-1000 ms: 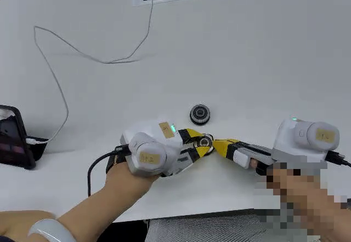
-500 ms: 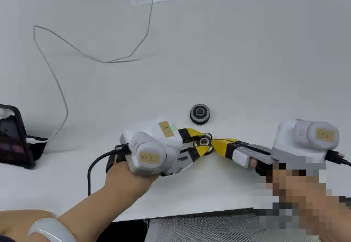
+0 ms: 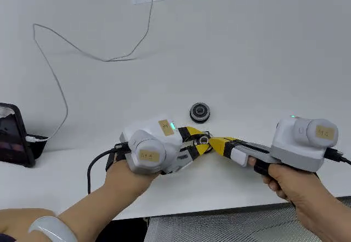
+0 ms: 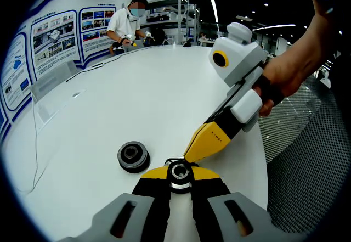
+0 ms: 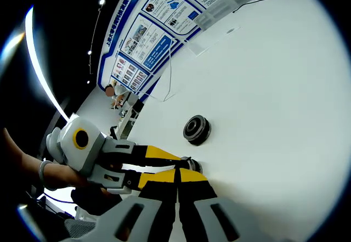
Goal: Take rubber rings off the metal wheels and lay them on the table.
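White table (image 3: pixel 247 61): wheel (image 4: pixel 179 172) clamped between left gripper (image 3: pixel 201 142) jaws.

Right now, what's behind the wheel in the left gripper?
Behind the held wheel a second wheel lies on the table, black ring still on. The right gripper covers the held wheel's far edge, so that side is hidden.

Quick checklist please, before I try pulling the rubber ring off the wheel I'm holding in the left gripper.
1. Left gripper shut on the held wheel: ok.
2. Right gripper tips at that wheel's edge: ok.
3. Rubber ring caught between the right gripper's tips: cannot tell, too small to see.
4. Second wheel lying apart from both grippers: ok.
5. Bare table close by for laying the ring down: ok.
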